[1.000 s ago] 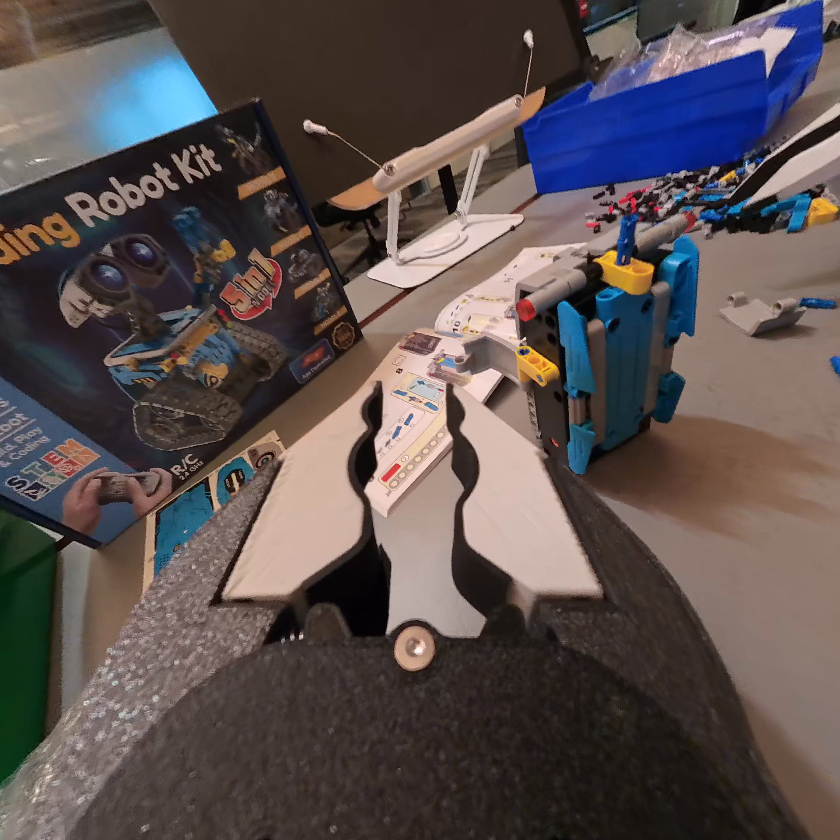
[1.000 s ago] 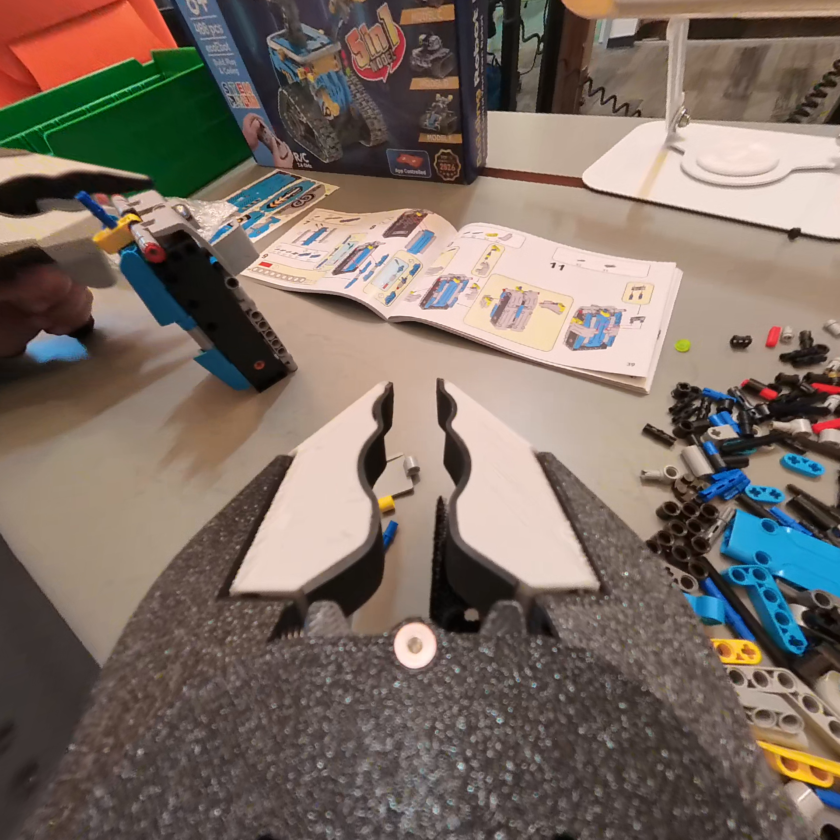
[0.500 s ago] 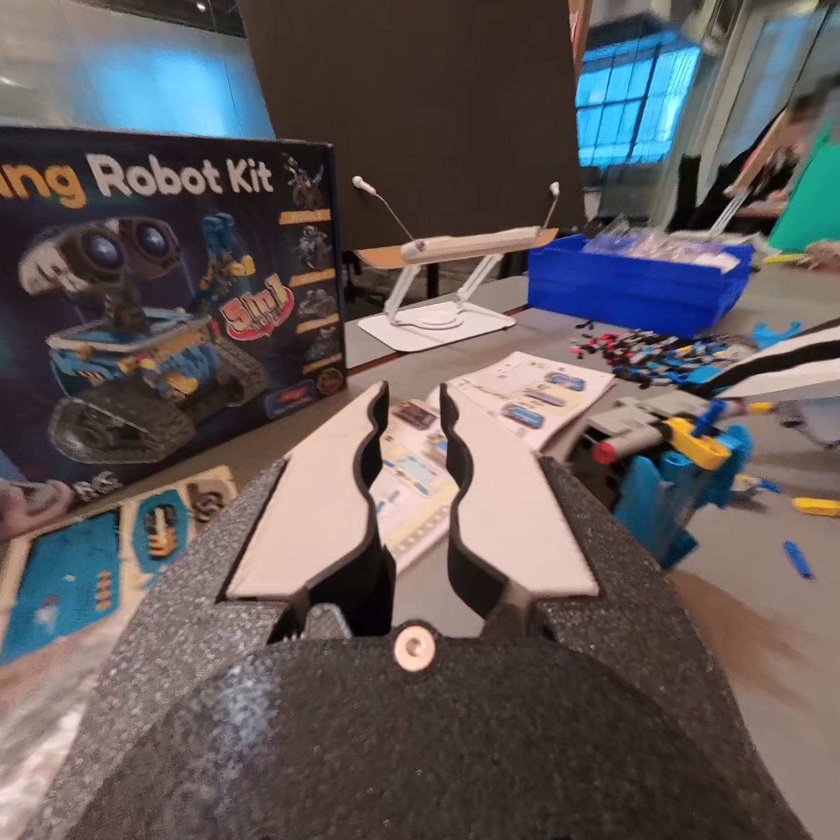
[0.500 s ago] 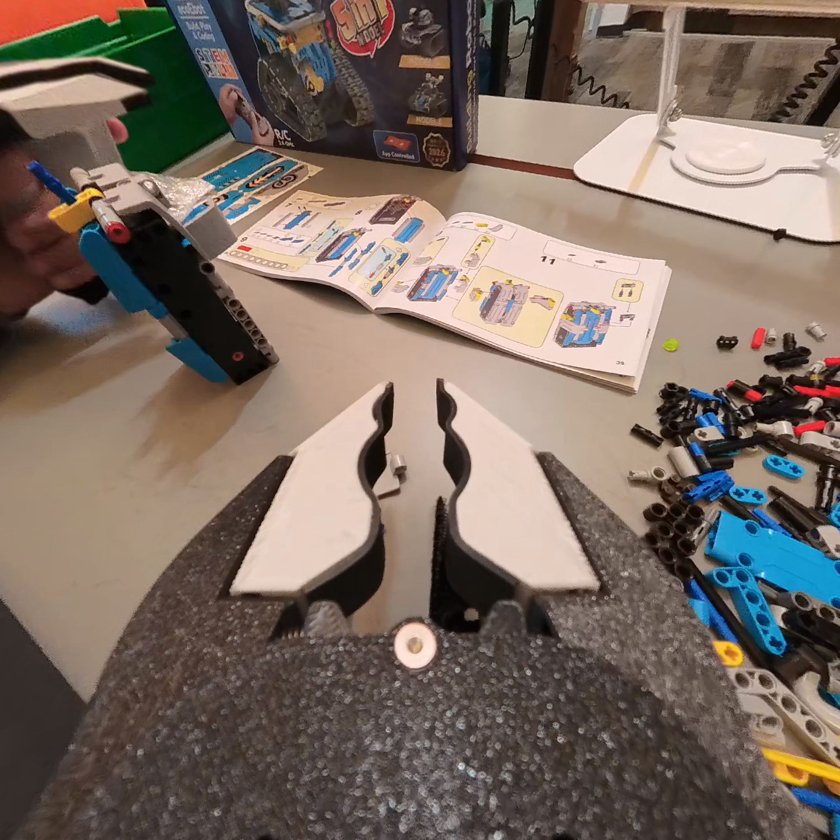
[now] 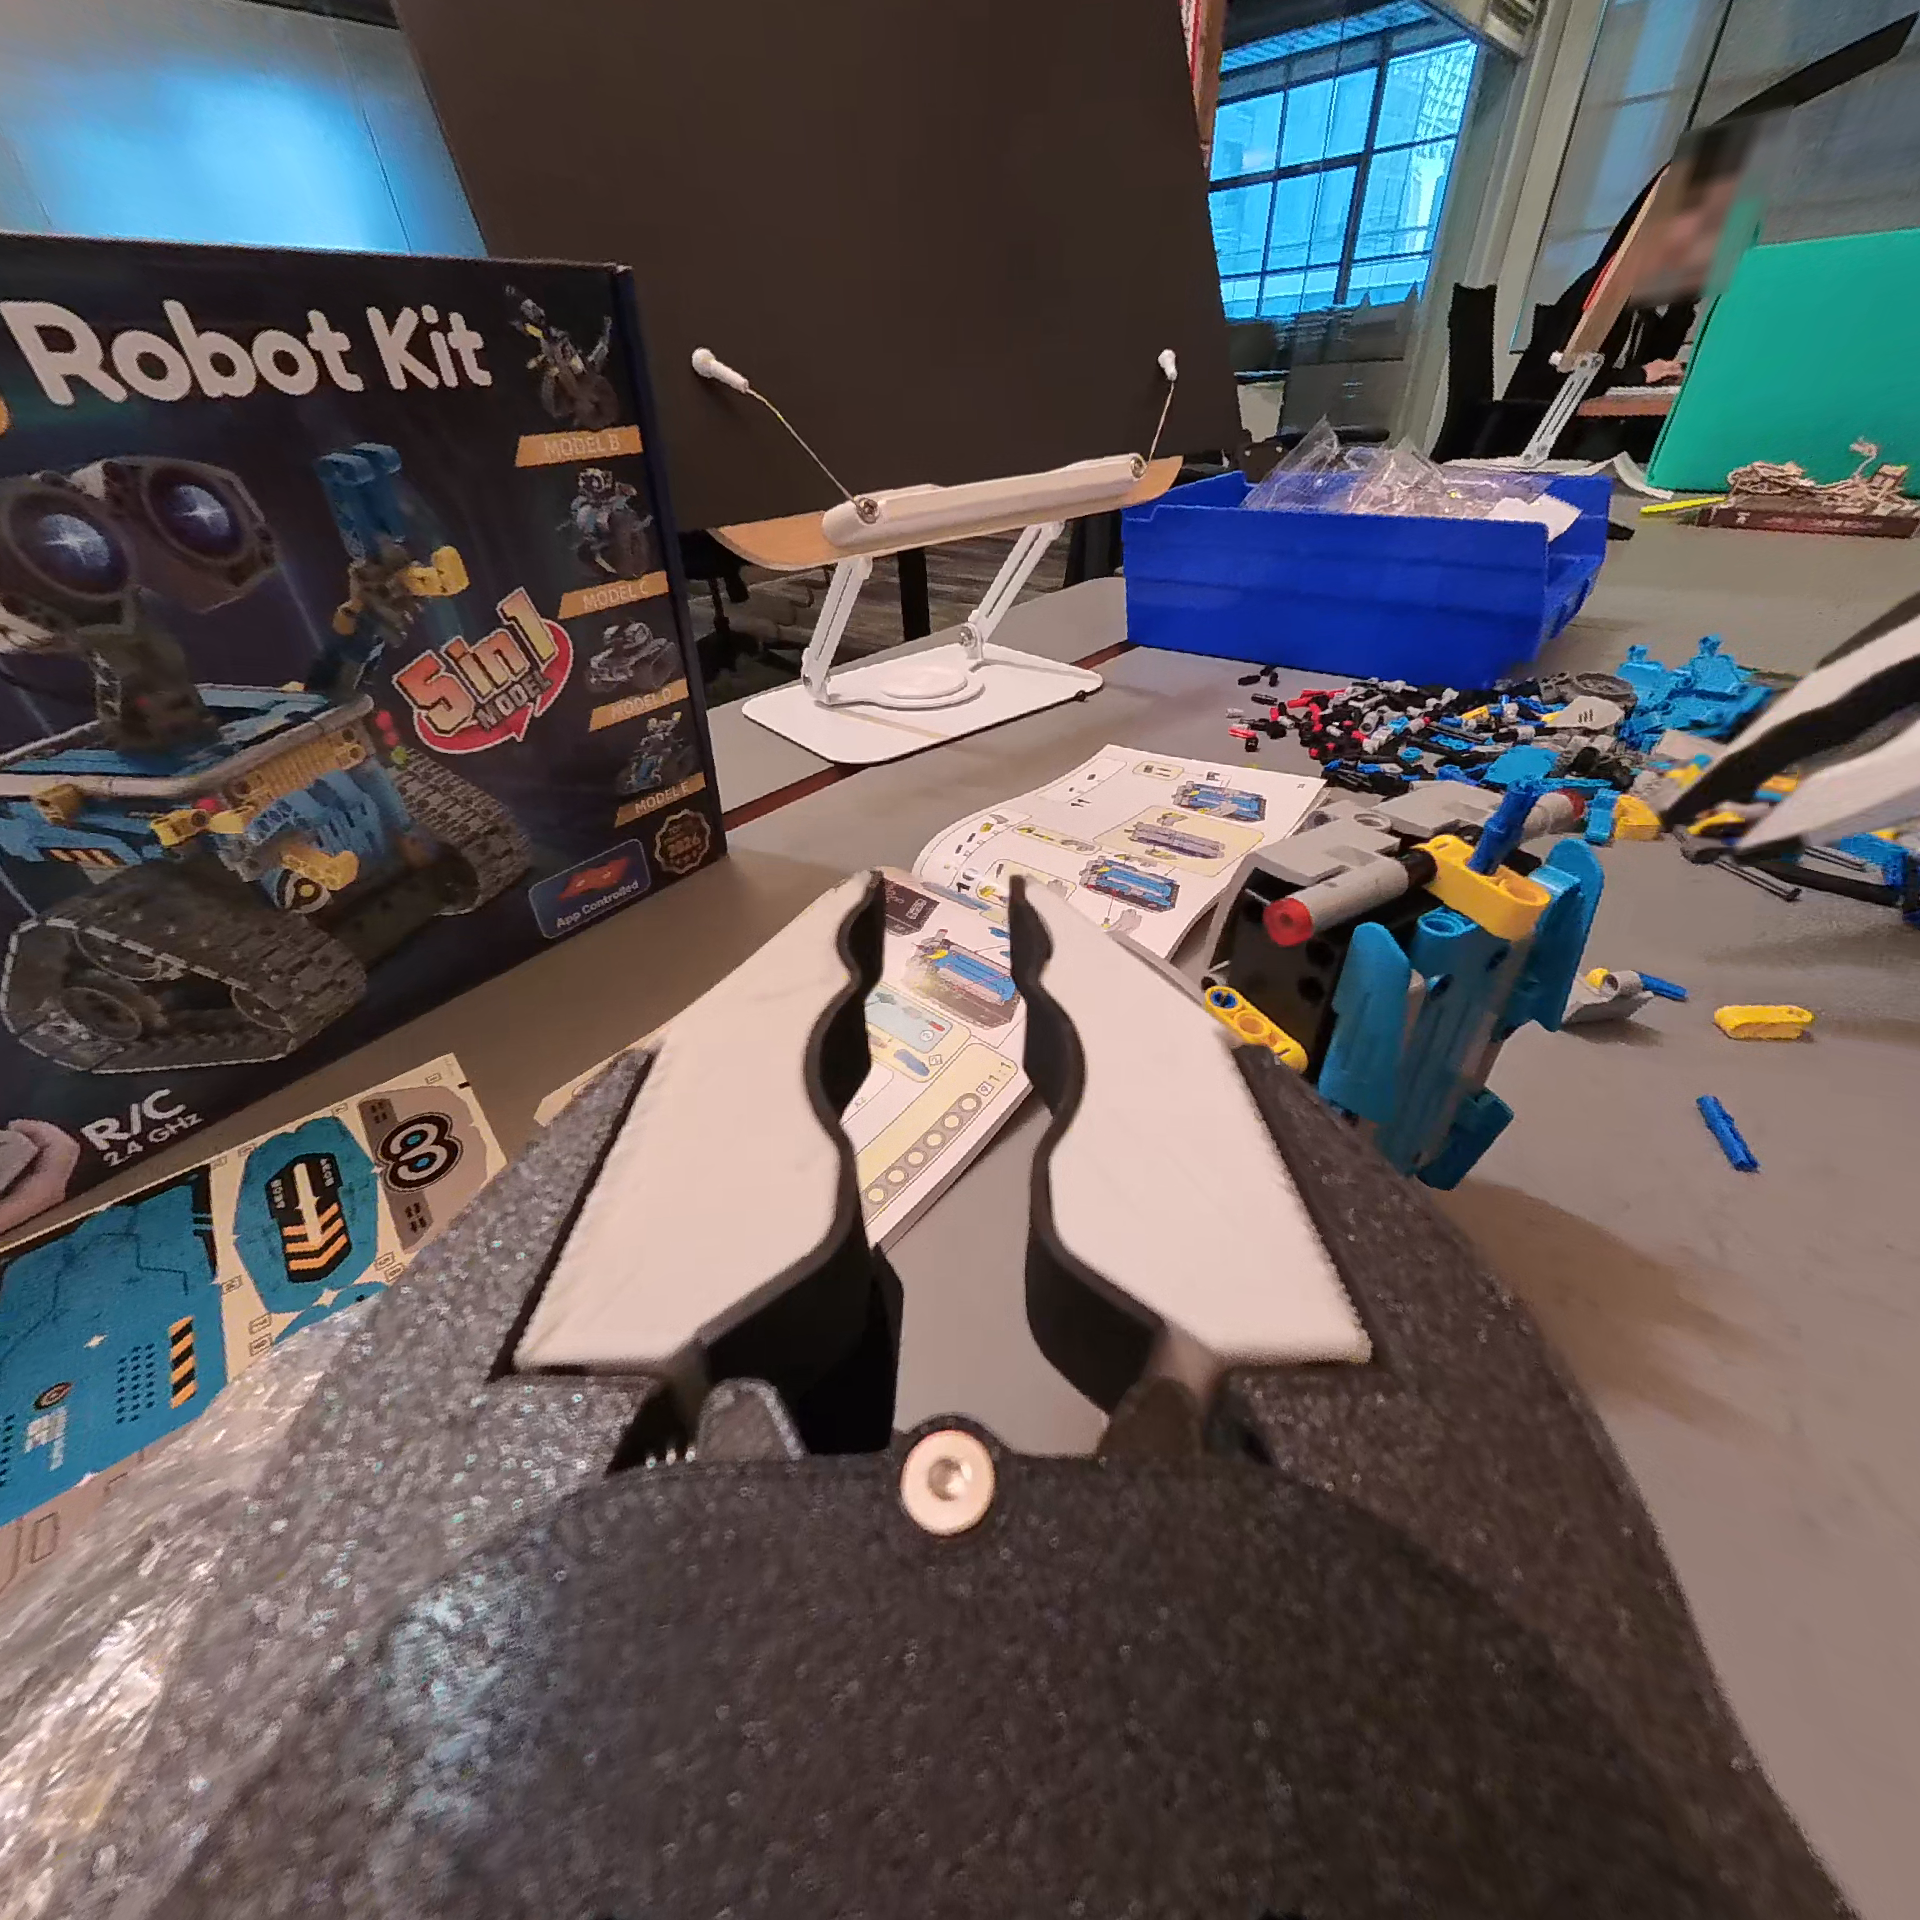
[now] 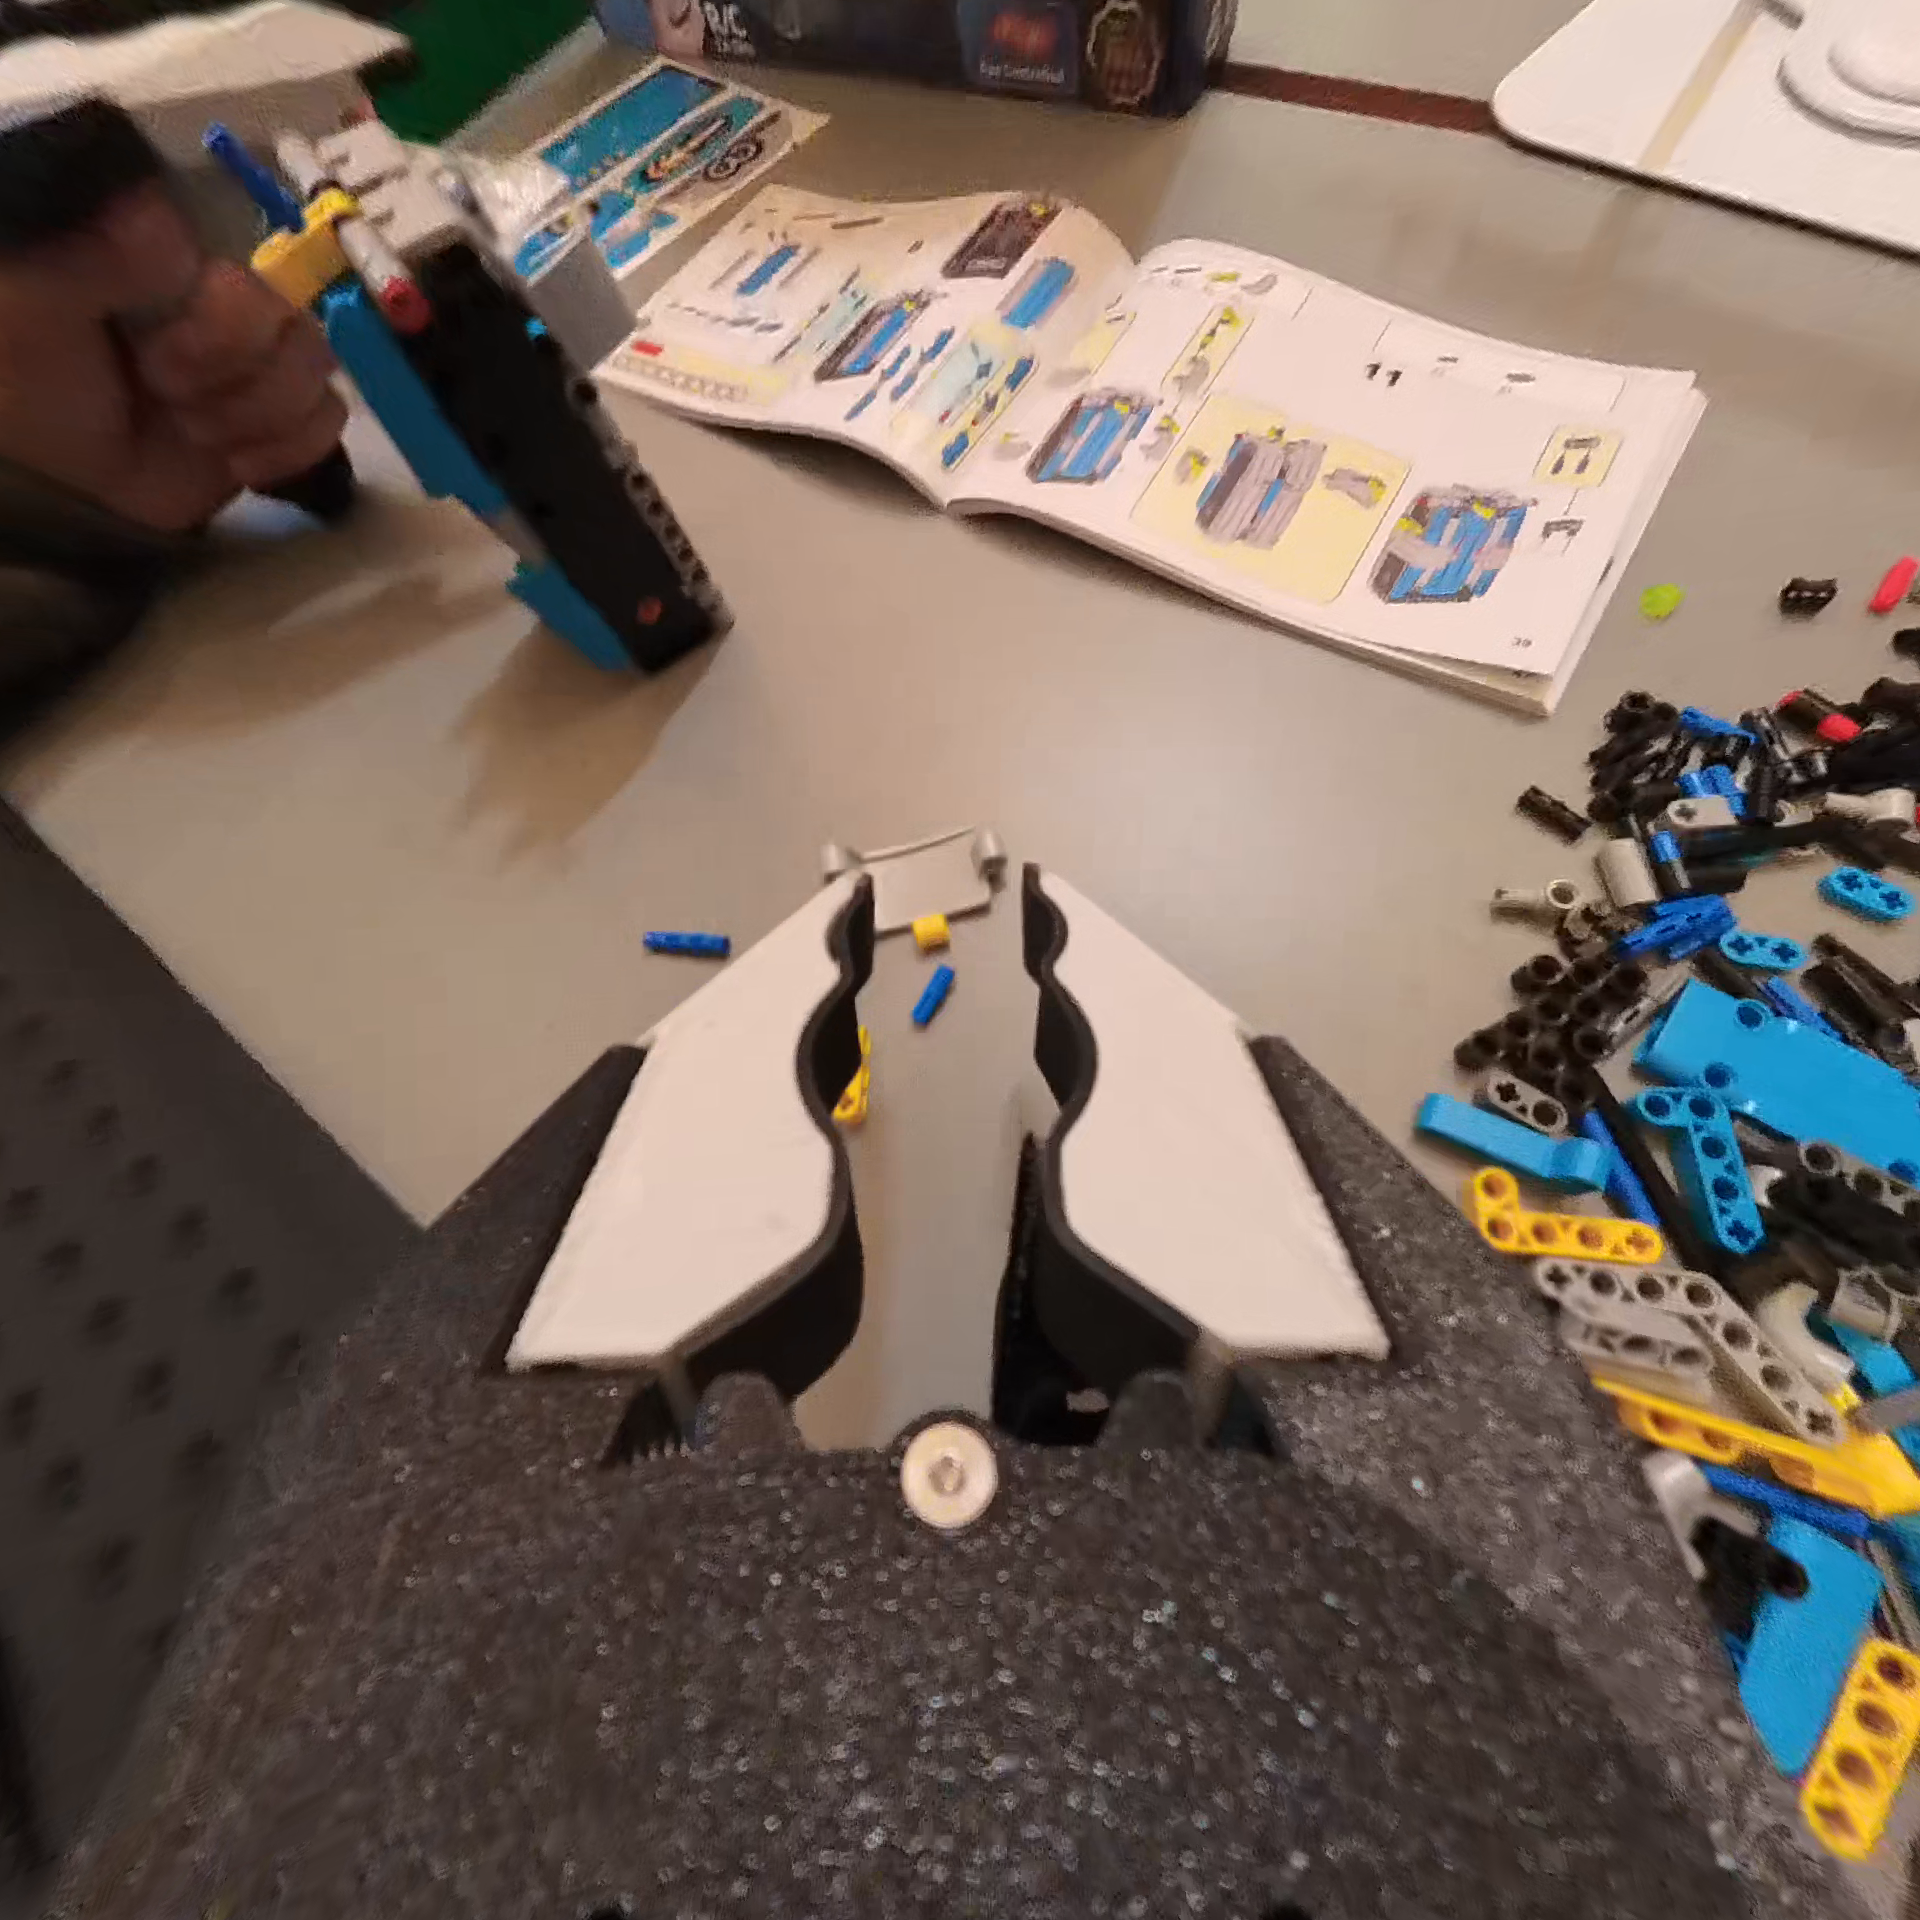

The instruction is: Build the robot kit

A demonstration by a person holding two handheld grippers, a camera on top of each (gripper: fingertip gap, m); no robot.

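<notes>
Tongs, right [image 6: 943, 883]: jaws parted and empty, poised just above the tabletop [image 6: 1039, 748] near its front edge, over a small scatter of loose pieces. A flat grey panel piece [image 6: 920, 878] lies just past the tips; a short yellow bush [image 6: 932, 932] touches its near edge, and a small blue pin [image 6: 932, 994] and a yellow connector [image 6: 854, 1086] lie on the bare surface between the jaws. Another blue pin [image 6: 686, 942] lies just left of the tips.

Tongs, left [image 5: 943, 904]: jaws likewise parted, gripping nothing, raised over the open instruction booklet [image 5: 1122, 842]. Just to their right a partly built blue, black and grey model [image 5: 1403, 987] stands tilted on the tabletop; in the right wrist view a hand [image 6: 156, 364] lies close behind it, contact uncertain.

Toward the tabletop's right edge lies a dense pile of loose parts [image 6: 1714, 1091]. Toward the far edge stand a printed kit box [image 5: 312, 675], a white folding stand [image 5: 935, 623] and a blue bin [image 5: 1351, 582]; a sticker sheet [image 5: 208, 1247] lies before the box.

Hazards, as judged: the pieces beneath the right tongs are small and close-set, so closing there could catch the wrong one or flick a pin away. The tilted model looks unsteady; a nudge from the left tongs could topple it.
</notes>
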